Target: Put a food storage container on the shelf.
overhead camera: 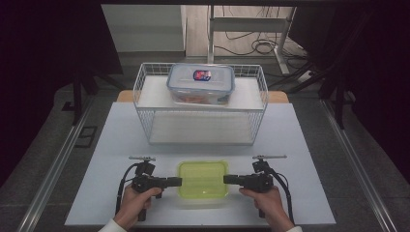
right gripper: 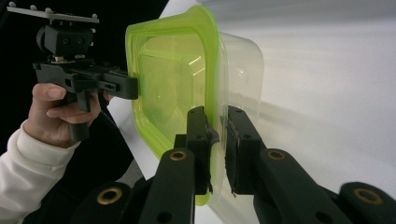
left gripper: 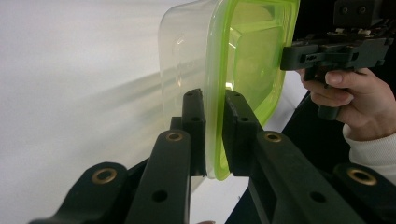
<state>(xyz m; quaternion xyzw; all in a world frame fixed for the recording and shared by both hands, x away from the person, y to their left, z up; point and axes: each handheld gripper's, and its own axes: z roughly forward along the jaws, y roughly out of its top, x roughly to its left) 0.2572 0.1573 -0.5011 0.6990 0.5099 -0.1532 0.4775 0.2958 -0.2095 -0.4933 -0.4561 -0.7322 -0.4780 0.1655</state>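
Two containers: one green-lidded container (overhead camera: 202, 179) on the surface (overhead camera: 309, 193), one clear blue-rimmed container (overhead camera: 200, 83) (on the rack). One white wire rack (overhead camera: 200, 118). Two grippers: left gripper (overhead camera: 179, 181), right gripper (overhead camera: 226, 179).

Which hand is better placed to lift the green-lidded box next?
Neither alone: the left tongs and right tongs each clamp an opposite rim of the box, so both are equally placed.

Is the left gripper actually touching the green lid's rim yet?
Touching. In the left gripper view, the left gripper has one jaw on each side of the green lid, both pressed against its rim with no gap showing.
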